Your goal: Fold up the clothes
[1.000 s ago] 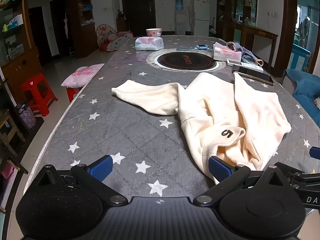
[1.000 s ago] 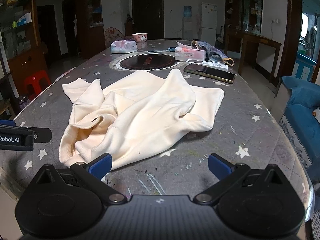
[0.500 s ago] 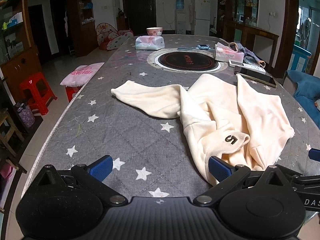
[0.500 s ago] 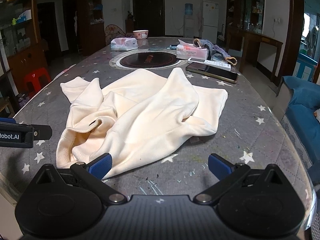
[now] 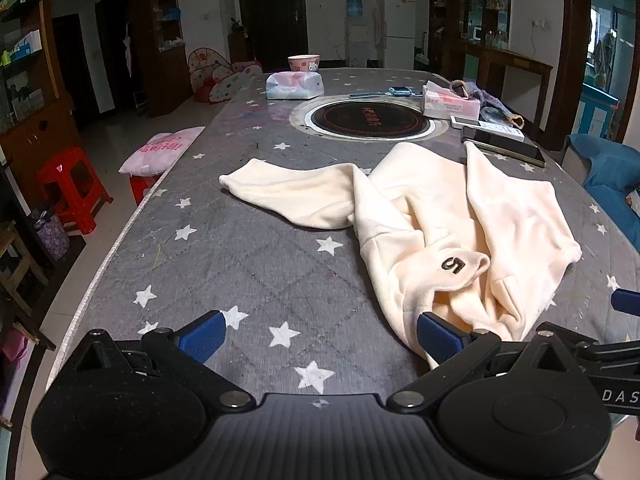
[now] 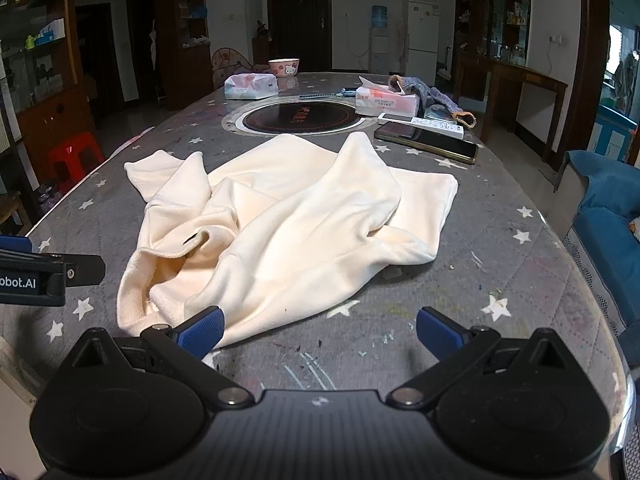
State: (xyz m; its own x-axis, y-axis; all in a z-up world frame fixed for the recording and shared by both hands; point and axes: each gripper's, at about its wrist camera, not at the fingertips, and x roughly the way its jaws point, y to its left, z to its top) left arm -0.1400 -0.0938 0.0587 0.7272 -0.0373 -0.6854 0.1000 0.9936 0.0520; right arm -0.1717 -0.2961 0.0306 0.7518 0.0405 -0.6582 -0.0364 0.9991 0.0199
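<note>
A cream sweatshirt point(image 5: 460, 216) lies crumpled on the grey star-patterned table point(image 5: 248, 264), one sleeve stretched to the left, a cuff with a black mark turned up. It also shows in the right wrist view point(image 6: 288, 224). My left gripper point(image 5: 320, 336) is open and empty, just short of the garment's near edge, its right fingertip point(image 5: 438, 336) beside the hem. My right gripper point(image 6: 320, 332) is open and empty, its left fingertip point(image 6: 202, 330) at the garment's near hem. The left gripper's body point(image 6: 36, 276) shows at the left edge of the right wrist view.
A round induction plate point(image 5: 368, 120) is set in the table beyond the garment. A phone point(image 5: 502, 146), remote point(image 5: 486, 126), tissue boxes point(image 5: 450, 104), wipes pack point(image 5: 294, 85) and bowl point(image 5: 304, 63) lie further back. Red stools point(image 5: 72, 184) stand left; a blue sofa point(image 6: 608, 204) right.
Both grippers drew back slightly and rose; the garment sits a little further ahead in both views. The cloth itself has not moved.
</note>
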